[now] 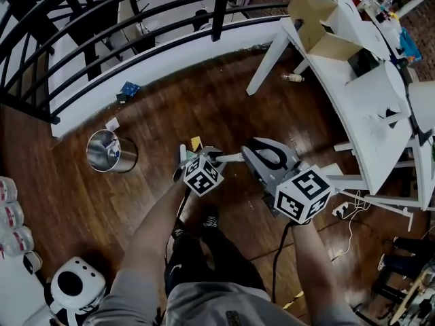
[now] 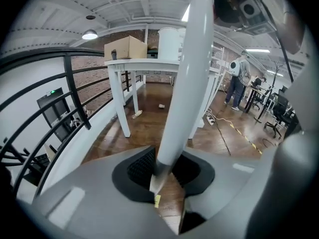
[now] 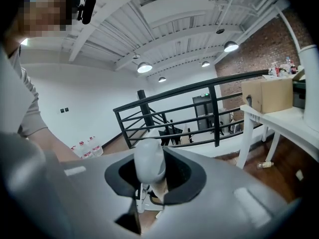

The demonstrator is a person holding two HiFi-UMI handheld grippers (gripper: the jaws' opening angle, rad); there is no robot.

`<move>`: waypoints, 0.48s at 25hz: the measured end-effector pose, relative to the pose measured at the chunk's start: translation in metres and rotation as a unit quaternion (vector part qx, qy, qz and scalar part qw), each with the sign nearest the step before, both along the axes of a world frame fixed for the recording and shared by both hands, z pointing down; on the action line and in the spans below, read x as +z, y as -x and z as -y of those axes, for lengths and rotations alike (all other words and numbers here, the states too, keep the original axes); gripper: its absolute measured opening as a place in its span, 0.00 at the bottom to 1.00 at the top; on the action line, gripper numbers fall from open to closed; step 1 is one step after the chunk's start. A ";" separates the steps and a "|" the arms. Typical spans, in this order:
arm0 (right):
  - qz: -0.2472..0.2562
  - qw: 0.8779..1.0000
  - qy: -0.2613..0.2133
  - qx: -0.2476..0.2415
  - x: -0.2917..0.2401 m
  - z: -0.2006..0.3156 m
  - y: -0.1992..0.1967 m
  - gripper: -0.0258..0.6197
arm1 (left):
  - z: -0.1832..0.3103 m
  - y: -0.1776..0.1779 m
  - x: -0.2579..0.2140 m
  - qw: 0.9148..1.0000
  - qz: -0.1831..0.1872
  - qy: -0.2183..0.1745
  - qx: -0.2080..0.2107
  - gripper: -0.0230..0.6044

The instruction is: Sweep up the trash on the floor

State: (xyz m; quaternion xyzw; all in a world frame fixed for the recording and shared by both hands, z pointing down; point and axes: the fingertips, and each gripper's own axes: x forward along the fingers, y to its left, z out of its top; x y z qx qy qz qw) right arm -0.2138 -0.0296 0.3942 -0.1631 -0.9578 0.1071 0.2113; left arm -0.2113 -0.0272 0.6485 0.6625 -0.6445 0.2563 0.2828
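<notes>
Gripped on both sides.
The left gripper (image 2: 167,178) clamps a long white pole (image 2: 192,73) — perhaps a broom's; the right gripper (image 3: 152,180) clamps a rounded white handle end (image 3: 149,161).

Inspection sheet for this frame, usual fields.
Surface: dark wood floor.
Job's things: white pole, grey handle; steel bin, yellow scrap and paper scrap on the floor.
Clutter: small bottle by a leg of the white table; blue item near the black railing.
Grippers: left gripper shut on the white pole; right gripper shut on the grey handle.
Cables: power strip with white cable, right side.
Surroundings: cardboard box on the table; water bottles at left.
</notes>
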 end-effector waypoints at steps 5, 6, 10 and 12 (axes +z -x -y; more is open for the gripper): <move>0.040 0.999 -0.009 -0.026 -0.040 -0.020 0.036 0.15 | -0.007 0.039 -0.036 1.000 0.021 -0.005 -0.005 0.16; 0.048 0.998 -0.010 -0.032 -0.047 -0.028 0.046 0.15 | -0.013 0.051 -0.042 1.000 0.026 -0.004 -0.009 0.16; 0.077 0.996 -0.011 -0.052 -0.070 -0.062 0.092 0.15 | -0.046 0.111 -0.064 0.998 0.050 -0.007 -0.028 0.16; 0.085 0.995 -0.011 -0.056 -0.076 -0.082 0.121 0.15 | -0.068 0.147 -0.071 0.998 0.063 -0.005 -0.031 0.16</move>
